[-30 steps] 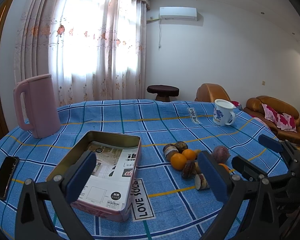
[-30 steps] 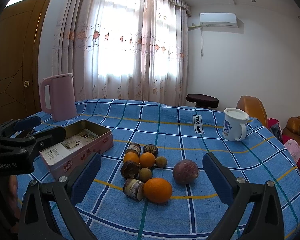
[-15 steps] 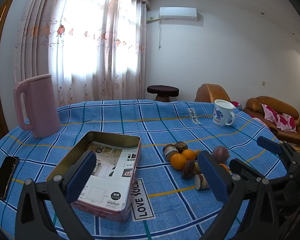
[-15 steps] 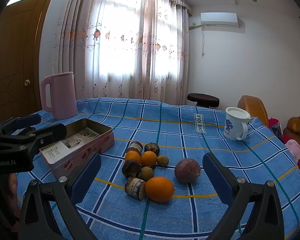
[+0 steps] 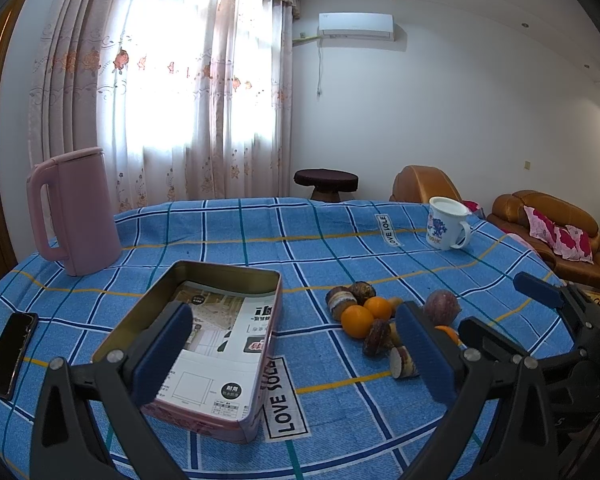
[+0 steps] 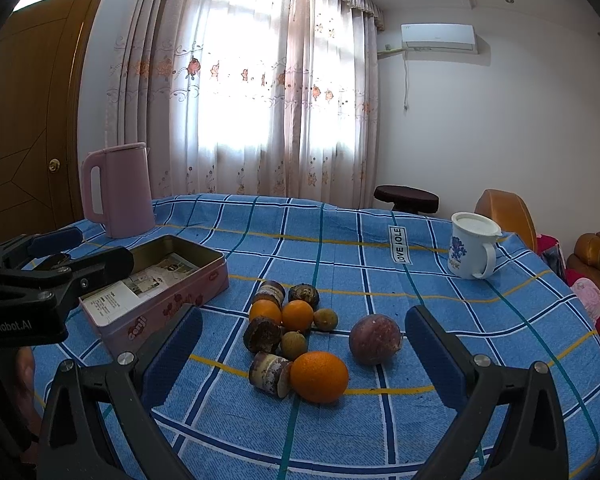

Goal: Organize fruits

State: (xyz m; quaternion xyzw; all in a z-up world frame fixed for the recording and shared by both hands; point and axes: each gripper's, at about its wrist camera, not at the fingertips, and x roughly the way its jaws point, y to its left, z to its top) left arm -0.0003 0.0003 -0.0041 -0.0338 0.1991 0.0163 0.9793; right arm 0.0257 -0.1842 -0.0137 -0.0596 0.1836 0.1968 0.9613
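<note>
A cluster of fruit lies on the blue checked tablecloth: a large orange [image 6: 319,376], two smaller oranges [image 6: 297,315], a purple passion fruit [image 6: 375,339], brown cut pieces [image 6: 269,373] and small greenish fruits [image 6: 293,345]. In the left wrist view the same pile [image 5: 357,321] sits right of an open pink tin box [image 5: 204,336] holding printed paper. My right gripper [image 6: 303,364] is open, low over the table, with the large orange between its pads. My left gripper [image 5: 292,356] is open above the tin's near right corner, holding nothing.
A pink kettle [image 5: 74,210] stands at the back left. A white mug with blue print [image 6: 472,250] stands at the back right. A black phone [image 5: 10,354] lies near the left table edge. Sofas [image 5: 552,232] and a stool [image 5: 326,182] are beyond the table.
The right gripper has moved slightly forward and down toward the fruit pile, so the fruits appear a little nearer. The left gripper has barely moved. Both stay open.
</note>
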